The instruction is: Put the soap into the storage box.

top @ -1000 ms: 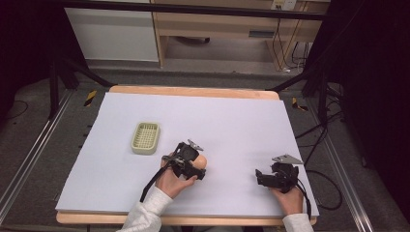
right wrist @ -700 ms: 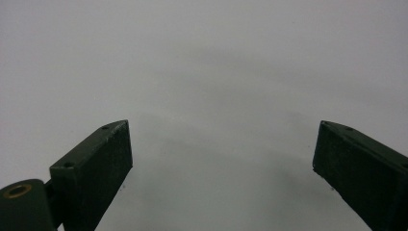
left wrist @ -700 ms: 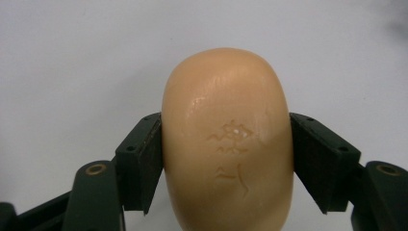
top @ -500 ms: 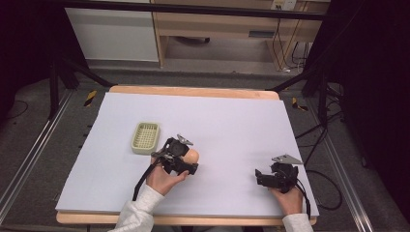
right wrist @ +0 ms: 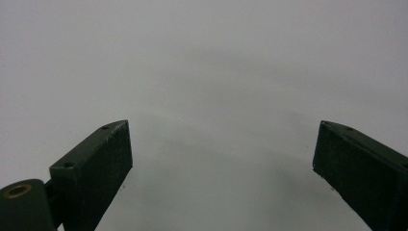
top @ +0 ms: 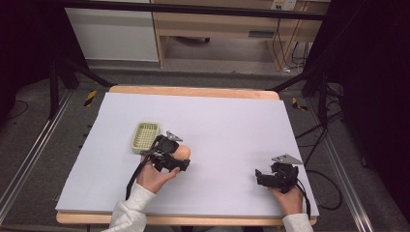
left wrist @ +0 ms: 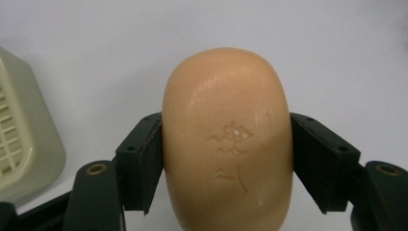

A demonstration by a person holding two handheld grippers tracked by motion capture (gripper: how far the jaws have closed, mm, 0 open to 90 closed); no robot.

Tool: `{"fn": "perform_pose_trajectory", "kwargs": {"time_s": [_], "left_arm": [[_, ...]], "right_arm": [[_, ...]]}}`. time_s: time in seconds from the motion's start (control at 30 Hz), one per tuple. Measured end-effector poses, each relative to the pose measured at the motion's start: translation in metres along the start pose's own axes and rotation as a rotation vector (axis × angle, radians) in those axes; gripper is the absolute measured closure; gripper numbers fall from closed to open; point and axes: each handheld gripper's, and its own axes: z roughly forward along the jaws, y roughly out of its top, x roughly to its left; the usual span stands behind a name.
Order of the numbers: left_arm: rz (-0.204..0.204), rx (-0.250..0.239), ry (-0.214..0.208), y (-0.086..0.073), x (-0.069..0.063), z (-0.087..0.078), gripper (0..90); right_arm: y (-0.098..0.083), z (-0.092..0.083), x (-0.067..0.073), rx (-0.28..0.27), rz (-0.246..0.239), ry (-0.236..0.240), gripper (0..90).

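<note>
From the high view, I am looking down on a white surface (top: 227, 130) with a wooden rim showing along its far and near edges. My left tool (top: 178, 157) is sitting left of centre, gripping a tan bar of soap (top: 183, 152), with my left hand (top: 154, 176) wrapping it from behind. A pale green slatted soap dish (top: 145, 137) is lying just beside that tool, on its far left side; I cannot tell from here whether they are touching. My right tool (top: 258, 175) is resting near the near right corner, well apart from the soap, with my right hand (top: 288, 199) close to the front edge. Open white room is stretching across the far half and between the two tools.

In the left gripper view, I am seeing what the overhead hides: both black jaws are pressing flat against the sides of the bar of soap (left wrist: 227, 139), which is standing lengthwise between them, with embossed marks on its upper face. The rounded corner of the soap dish (left wrist: 24, 139) is showing at the left edge, apart from the soap, with bare white around the rest.

In the right gripper view, my right tool (right wrist: 221, 149) is standing wide, its jaws far apart and holding nothing, with plain white surface (right wrist: 207, 62) lying ahead and a soft shadow between them.
</note>
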Motion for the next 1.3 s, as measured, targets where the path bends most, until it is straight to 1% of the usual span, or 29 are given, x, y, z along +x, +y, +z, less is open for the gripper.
{"fn": "perform_pose_trajectory", "kwargs": {"time_s": [0.03,0.17,0.2,0.23,0.27,0.3,0.33,0.37,0.47,0.67,0.7,1.13,1.3], "left_arm": [[-0.007,-0.005,0.002,0.0,0.003,-0.002,31.4],[-0.015,-0.007,0.008,0.0,0.007,-0.005,31.4],[-0.023,-0.013,0.01,0.0,0.011,-0.007,31.4],[-0.023,-0.013,0.01,0.0,0.011,-0.007,31.4],[-0.035,-0.021,0.011,0.001,0.015,-0.01,31.5],[-0.035,-0.021,0.011,0.001,0.015,-0.01,31.5],[-0.045,-0.032,0.014,0.001,0.019,-0.014,31.5],[-0.045,-0.032,0.014,0.001,0.019,-0.014,31.5],[-0.055,-0.048,0.026,0.003,0.025,-0.02,31.5],[-0.068,-0.06,0.047,0.005,0.035,-0.028,31.5],[-0.067,-0.06,0.049,0.006,0.036,-0.029,31.5],[-0.093,-0.064,0.083,0.014,0.051,-0.031,31.6],[-0.103,-0.066,0.106,0.018,0.058,-0.031,31.6]], "right_arm": [[0.0,0.0,0.0,0.0,-0.001,0.0,7.0],[0.0,0.0,0.0,-0.003,-0.002,-0.002,6.9],[0.0,0.0,-0.001,-0.003,-0.003,-0.002,6.9],[0.0,0.0,-0.001,-0.003,-0.003,-0.002,6.9],[0.0,0.0,-0.001,-0.003,-0.005,-0.002,6.9],[0.0,0.0,-0.001,-0.003,-0.005,-0.002,6.9],[0.0,0.0,-0.001,-0.004,-0.003,-0.002,6.9],[0.0,0.0,-0.001,-0.004,-0.003,-0.002,6.9],[0.0,0.0,-0.001,-0.004,-0.004,-0.001,6.9],[0.0,0.0,-0.001,-0.004,-0.01,-0.002,6.9],[0.0,0.0,0.0,-0.003,-0.002,-0.001,6.9],[0.0,0.0,-0.001,-0.001,-0.009,-0.004,6.9],[0.0,0.0,-0.001,-0.004,-0.006,-0.004,6.9]]}}
